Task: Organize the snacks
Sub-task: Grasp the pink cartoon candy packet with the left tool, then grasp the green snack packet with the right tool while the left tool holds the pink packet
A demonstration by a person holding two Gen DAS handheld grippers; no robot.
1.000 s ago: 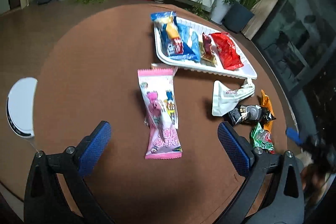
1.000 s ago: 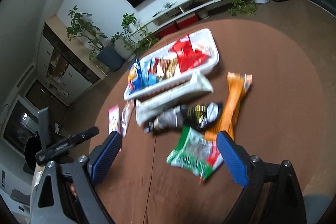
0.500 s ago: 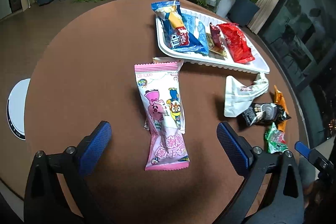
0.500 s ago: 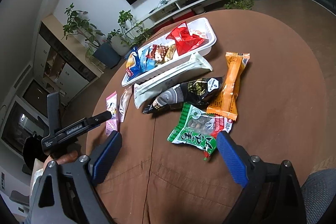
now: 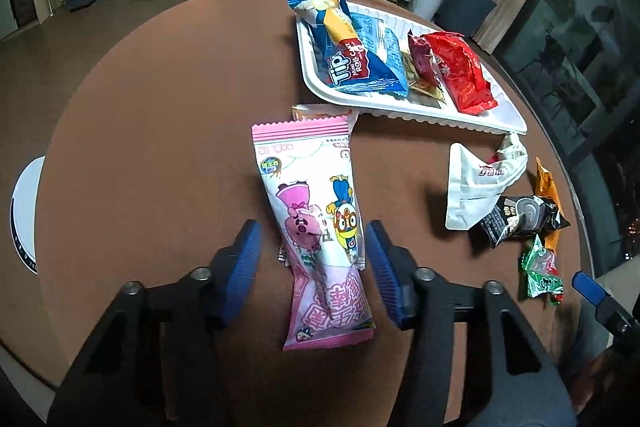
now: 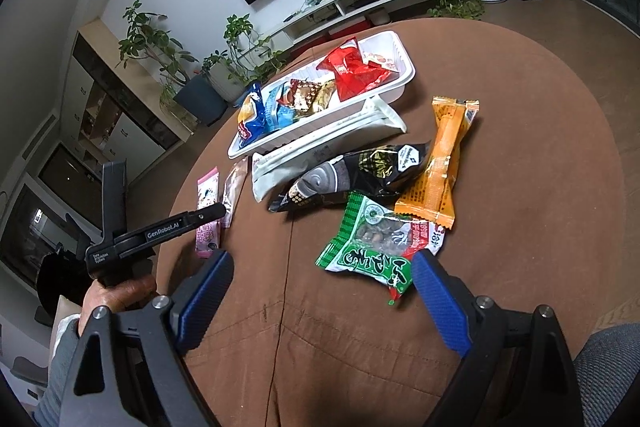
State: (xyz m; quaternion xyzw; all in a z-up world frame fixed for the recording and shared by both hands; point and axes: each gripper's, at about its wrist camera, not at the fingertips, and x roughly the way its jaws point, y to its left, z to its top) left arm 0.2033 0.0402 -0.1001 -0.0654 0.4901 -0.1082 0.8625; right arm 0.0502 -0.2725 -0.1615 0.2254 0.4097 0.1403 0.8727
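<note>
The left gripper (image 5: 312,247) has just been closing, and its blue pads now flank the pink cartoon snack packet (image 5: 316,227) at lower centre of the left wrist view, a narrow gap showing on each side, so the pads are not yet pressing it. A second, clear-edged wrapper (image 5: 320,113) peeks out from under the packet's top end. In the right wrist view the same tool, lettered "GenRobot.AI", shows at middle left in a hand (image 6: 116,297). The right gripper (image 6: 320,291) stands wide apart with nothing in it, low in its own frame, just below a green nut packet (image 6: 376,247). Above that lie a black packet with a grey swirl (image 6: 352,179), an orange bar wrapper (image 6: 440,163) and a long white pouch (image 6: 320,151). At upper centre the white tray (image 5: 500,115) on the brown round table (image 5: 160,107) holds a blue "Tipo Mini Roll Cake" pack (image 5: 352,59), a small brown-gold sachet (image 5: 420,67) and a red packet (image 5: 460,71).
</note>
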